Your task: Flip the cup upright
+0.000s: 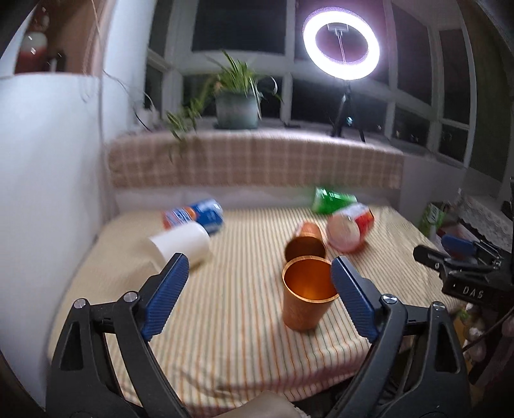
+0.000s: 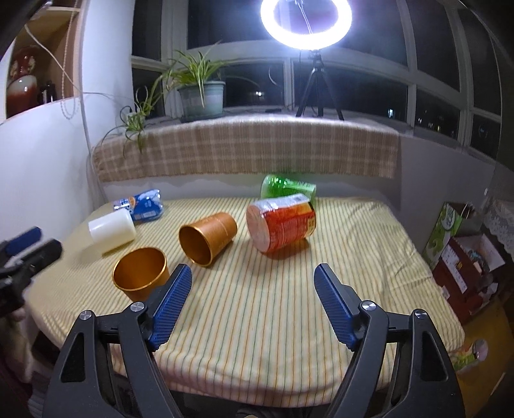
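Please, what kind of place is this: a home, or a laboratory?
Most likely a room in a home, at night. A potted plant stands on the windowsill, a striped cloth covers the table, and a ring light on a tripod lights the scene.

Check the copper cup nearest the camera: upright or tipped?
Upright. The near copper cup stands on its base with its open mouth up; the second copper cup lies on its side.

- Striped-cloth surface (image 2: 289,321)
- Upright copper cup (image 2: 141,276)
- Tipped copper cup (image 2: 208,238)
- White cup (image 2: 112,230), red can (image 2: 282,225), green can (image 2: 286,188), blue can (image 2: 141,205), all lying
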Demonstrator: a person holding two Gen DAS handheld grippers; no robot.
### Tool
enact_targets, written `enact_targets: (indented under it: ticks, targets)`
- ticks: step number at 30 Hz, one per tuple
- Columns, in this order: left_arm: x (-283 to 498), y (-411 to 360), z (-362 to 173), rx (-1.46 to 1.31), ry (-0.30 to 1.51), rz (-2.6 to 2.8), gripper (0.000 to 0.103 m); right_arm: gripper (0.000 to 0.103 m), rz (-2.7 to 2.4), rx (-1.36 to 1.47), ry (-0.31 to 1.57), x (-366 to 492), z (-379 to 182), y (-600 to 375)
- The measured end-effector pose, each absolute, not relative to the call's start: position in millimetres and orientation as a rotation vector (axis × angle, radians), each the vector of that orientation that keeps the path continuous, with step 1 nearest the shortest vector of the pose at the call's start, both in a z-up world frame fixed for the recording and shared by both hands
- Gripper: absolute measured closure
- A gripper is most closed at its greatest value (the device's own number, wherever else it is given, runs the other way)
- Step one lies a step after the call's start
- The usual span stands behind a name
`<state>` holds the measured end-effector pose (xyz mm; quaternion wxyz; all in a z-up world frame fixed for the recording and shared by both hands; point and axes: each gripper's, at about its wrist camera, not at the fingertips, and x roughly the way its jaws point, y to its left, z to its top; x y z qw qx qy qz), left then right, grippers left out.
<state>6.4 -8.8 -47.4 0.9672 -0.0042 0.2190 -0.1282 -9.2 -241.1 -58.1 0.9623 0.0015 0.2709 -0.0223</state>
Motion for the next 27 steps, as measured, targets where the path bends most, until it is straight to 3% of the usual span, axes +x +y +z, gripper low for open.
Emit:
enact_targets:
  ticks: [4, 7, 27]
  targets:
    - [-2, -5, -40, -0.012, 0.397, -0.209, 0.01, 0.023, -0.056, 0.0, 0.505, -14, -54, -240]
    - [-8, -2, -36, -0.017, 0.367, -0.178, 0.0, 0.022, -0.066, 0.005, 0.475, -19, -50, -241]
    - [-15, -1, -33, -0.001, 0.351, -0.122, 0.0, 0.021, -0.114, 0.035, 0.439, -25, -49, -253]
